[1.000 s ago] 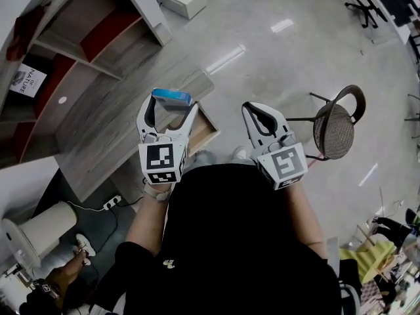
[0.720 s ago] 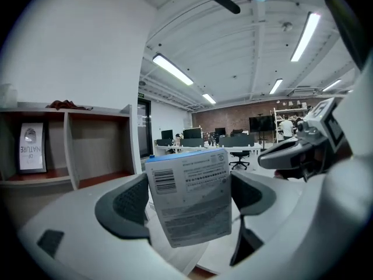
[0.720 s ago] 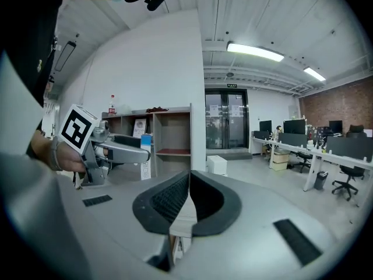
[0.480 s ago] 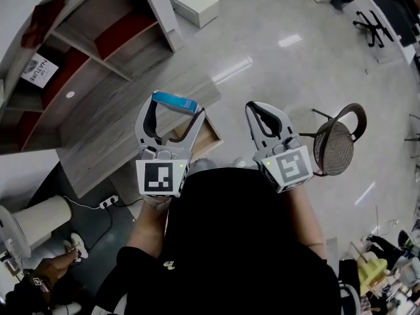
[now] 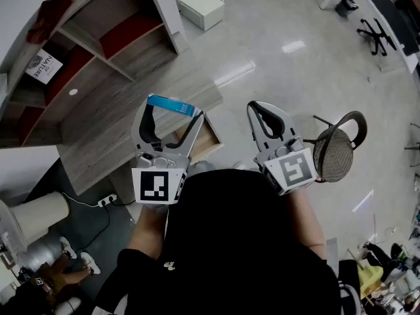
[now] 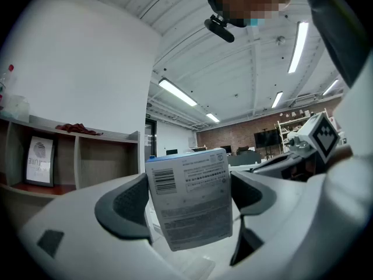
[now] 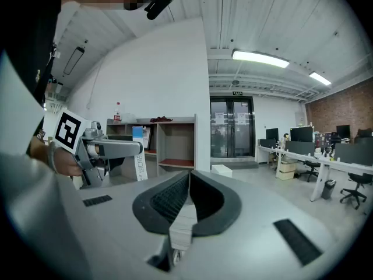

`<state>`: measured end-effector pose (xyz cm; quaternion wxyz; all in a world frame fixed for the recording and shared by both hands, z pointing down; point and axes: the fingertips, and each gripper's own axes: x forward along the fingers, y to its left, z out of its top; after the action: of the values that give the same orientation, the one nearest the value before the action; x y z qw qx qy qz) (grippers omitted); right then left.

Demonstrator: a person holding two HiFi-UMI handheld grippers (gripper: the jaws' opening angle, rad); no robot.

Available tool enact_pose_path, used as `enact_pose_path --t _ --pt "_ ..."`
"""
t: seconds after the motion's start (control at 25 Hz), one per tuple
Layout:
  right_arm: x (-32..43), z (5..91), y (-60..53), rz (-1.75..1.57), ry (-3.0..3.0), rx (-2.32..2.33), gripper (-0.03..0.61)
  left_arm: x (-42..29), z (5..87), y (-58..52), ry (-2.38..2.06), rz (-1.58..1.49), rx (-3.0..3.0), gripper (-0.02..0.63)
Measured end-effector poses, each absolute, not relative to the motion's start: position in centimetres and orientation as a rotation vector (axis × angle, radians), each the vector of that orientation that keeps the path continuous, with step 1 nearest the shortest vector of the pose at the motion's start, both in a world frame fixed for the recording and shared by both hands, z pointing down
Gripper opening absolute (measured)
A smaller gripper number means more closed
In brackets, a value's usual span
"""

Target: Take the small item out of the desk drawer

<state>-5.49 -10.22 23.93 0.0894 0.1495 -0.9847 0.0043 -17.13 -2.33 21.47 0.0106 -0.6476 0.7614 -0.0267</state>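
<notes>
- Item condition?
- Small white box (image 5: 172,105) with a blue top edge, and a barcode and fine print on one face. It is clamped between the left gripper's (image 5: 174,110) jaws, slightly tilted.
- Drawer?
- Drawer (image 5: 200,138) stands open, with a light wood interior, just below the box in the head view.

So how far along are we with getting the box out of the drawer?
Mostly done. The small box is out, clamped between the left tongs and held in the air above the open drawer. The right tongs are shut on nothing. Left, probably: set the box down somewhere, and perhaps push the drawer shut.
</notes>
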Motion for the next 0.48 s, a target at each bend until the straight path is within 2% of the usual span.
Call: enact_pose_path --t 0.48 --pt "-5.55 24.0 -10.5 -0.031 -2.935 0.402 0.002 -17.2 21.85 -2.76 2.397 -0.089 -2.017 0.451"
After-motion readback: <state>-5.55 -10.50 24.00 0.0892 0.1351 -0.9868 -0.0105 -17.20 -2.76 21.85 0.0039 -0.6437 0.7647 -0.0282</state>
